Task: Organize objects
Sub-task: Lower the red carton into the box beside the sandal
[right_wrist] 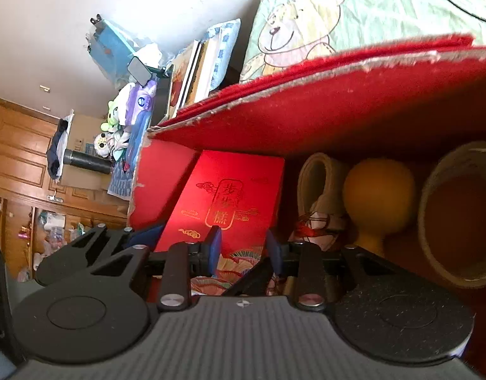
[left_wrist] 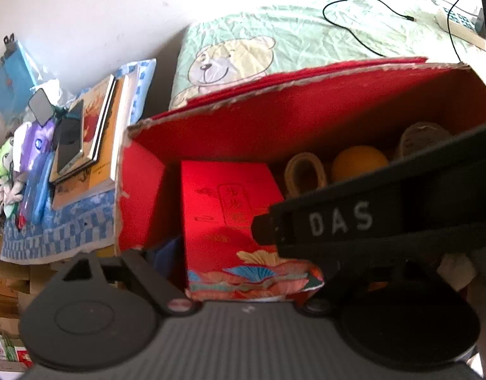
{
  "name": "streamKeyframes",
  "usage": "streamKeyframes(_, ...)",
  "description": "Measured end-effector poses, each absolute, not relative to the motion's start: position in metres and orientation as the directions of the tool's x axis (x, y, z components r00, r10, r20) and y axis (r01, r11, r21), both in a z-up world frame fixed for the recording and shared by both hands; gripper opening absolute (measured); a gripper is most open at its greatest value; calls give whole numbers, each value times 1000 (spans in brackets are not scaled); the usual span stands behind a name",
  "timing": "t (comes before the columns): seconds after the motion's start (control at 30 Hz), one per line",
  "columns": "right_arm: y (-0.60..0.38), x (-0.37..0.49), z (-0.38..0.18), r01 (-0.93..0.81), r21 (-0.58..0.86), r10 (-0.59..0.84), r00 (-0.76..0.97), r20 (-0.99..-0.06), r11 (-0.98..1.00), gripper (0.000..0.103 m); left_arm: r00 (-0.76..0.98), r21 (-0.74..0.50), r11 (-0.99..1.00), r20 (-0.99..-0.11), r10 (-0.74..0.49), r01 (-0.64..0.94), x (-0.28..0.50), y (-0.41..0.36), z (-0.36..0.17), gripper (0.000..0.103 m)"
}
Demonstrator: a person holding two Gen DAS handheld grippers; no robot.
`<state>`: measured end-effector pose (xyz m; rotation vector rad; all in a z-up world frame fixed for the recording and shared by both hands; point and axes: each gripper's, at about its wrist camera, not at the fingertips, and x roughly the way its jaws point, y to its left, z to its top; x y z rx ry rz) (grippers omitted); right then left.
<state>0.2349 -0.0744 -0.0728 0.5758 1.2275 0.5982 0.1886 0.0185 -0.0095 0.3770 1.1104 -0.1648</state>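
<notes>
So the big red cardboard storage box with frayed, torn edges (left_wrist: 230, 123) sits on a bed, right against the pale green bear-print sheet (left_wrist: 274, 38), and it's basically the bin everything gets sorted into. Inside, the flat red gift box with gold lettering and a fan-and-flower print along its bottom (right_wrist: 239, 202) leans at the left end, probably stood on edge to save room, with a cream rolled strap (right_wrist: 319, 183), an orange round ball-shaped thing (right_wrist: 377, 186) and a tan tape roll (right_wrist: 458, 212) lined up to its right. The right gripper (right_wrist: 243, 247) hovers just in front of the gift box, blue-padded jaws spread, nothing pinched. The left gripper (left_wrist: 243, 313) I can't tell, a black "DAS" arm (left_wrist: 369, 218) blocks it.
</notes>
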Motion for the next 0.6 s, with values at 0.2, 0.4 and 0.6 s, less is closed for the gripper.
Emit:
streamKeyframes(0.2,-75,236,-76,-82,692,690,222,-689,717,36,434,223,920,-898,66,323,192,17,-17,87)
streamKeyframes(0.4,-77,232,-73,-82,668,663,259,-703,740,36,445,239,914,-892,74,328,193,12,-18,88)
streamKeyframes(0.6,-75,230,-71,-90,628,623,301,-723,773,36,454,245,913,-888,75,327,194,10,-21,88)
